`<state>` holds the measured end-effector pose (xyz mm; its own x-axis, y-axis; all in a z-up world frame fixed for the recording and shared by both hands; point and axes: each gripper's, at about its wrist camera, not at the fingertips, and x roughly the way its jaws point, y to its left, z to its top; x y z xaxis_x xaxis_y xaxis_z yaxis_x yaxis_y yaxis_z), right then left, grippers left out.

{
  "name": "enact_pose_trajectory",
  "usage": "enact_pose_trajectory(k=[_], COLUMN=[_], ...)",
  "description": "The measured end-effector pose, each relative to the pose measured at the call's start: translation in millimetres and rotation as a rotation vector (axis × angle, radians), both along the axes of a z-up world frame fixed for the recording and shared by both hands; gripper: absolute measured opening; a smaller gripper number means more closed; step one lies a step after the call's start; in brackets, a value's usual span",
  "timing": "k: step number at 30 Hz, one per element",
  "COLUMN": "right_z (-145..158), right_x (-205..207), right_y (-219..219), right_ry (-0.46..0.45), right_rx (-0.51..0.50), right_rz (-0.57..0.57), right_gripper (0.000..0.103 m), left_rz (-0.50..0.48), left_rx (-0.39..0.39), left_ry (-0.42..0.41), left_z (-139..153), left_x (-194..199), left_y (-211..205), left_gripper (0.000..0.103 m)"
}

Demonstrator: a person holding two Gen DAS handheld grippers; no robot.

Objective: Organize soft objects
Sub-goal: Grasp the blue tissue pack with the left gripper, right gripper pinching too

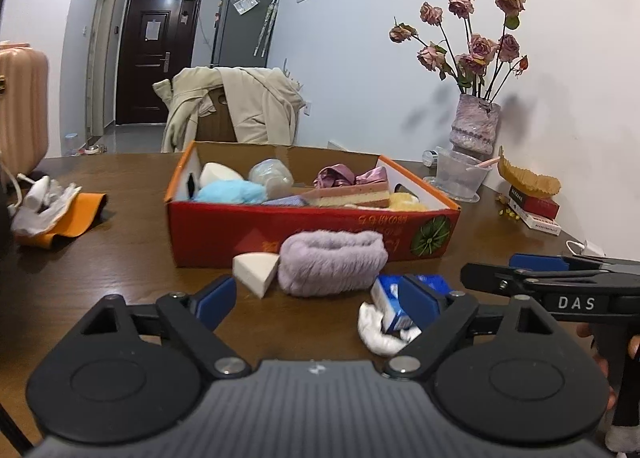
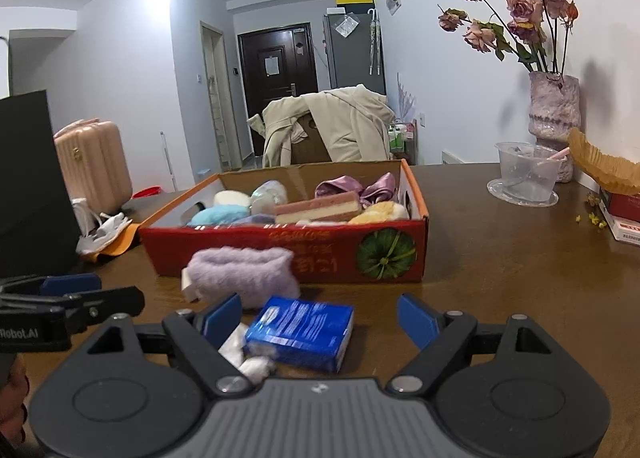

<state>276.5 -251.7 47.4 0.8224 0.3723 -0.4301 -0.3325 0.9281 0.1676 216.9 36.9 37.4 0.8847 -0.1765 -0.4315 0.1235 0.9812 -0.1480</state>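
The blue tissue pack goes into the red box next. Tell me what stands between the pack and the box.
The fluffy lilac pouch lies against the red box's near wall, just left of the straight line from the blue tissue pack. The right tongs are open around the pack, and the table to its right, toward the pumpkin picture, shows nothing in the way.

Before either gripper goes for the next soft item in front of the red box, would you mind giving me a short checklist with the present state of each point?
1. Left gripper open, nothing between its pads: ok.
2. Right gripper open, pads not pressing on the blue tissue pack that lies between its fingers: ok.
3. Red box upright with its top open: ok.
4. Room left in the box: cannot tell; it already looks crowded.
5. Purple fluffy pouch and white sponge wedge unobstructed on the table: ok.
6. Grippers apart from each other: ok, though they are close.
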Motion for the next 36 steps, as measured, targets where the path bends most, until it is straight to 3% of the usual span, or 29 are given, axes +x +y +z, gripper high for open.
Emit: enact_pose_trajectory(k=[8, 14, 18, 23, 25, 28, 29, 30, 33, 36], right_z=[-10, -16, -20, -22, -24, -33, -37, -39, -38, -25], right_x=[47, 73, 91, 90, 83, 74, 73, 72, 63, 49], right_y=[-4, -3, -2, -1, -6, -14, -14, -14, -19, -26], right_ry=[0.044, 0.06, 0.115, 0.157, 0.182, 0.236, 0.253, 0.267, 0.271, 0.213], right_rx=[0.008, 0.038, 0.101, 0.113, 0.127, 0.156, 0.154, 0.152, 0.168, 0.176], right_rz=[0.008, 0.022, 0.068, 0.1, 0.106, 0.116, 0.11, 0.104, 0.088, 0.079], right_gripper=[0.084, 0.084, 0.073, 0.071, 0.063, 0.052, 0.043, 0.036, 0.032, 0.031], left_rz=[-0.003, -0.043, -0.063, -0.096, -0.145, -0.213, -0.219, -0.215, -0.209, -0.232], left_rx=[0.002, -0.043, -0.092, -0.106, -0.165, -0.236, -0.24, -0.239, -0.249, -0.256], left_ry=[0.027, 0.108, 0.123, 0.177, 0.209, 0.255, 0.279, 0.288, 0.283, 0.205], left_z=[-8, -24, -23, -26, -27, -34, -37, -38, -35, -17], left_x=[45, 67, 79, 81, 80, 83, 86, 88, 85, 70], left_y=[-10, -13, -16, -22, -23, -28, -32, -35, -40, -43], left_gripper=[0.082, 0.072, 0.066, 0.061, 0.055, 0.036, 0.031, 0.029, 0.028, 0.028])
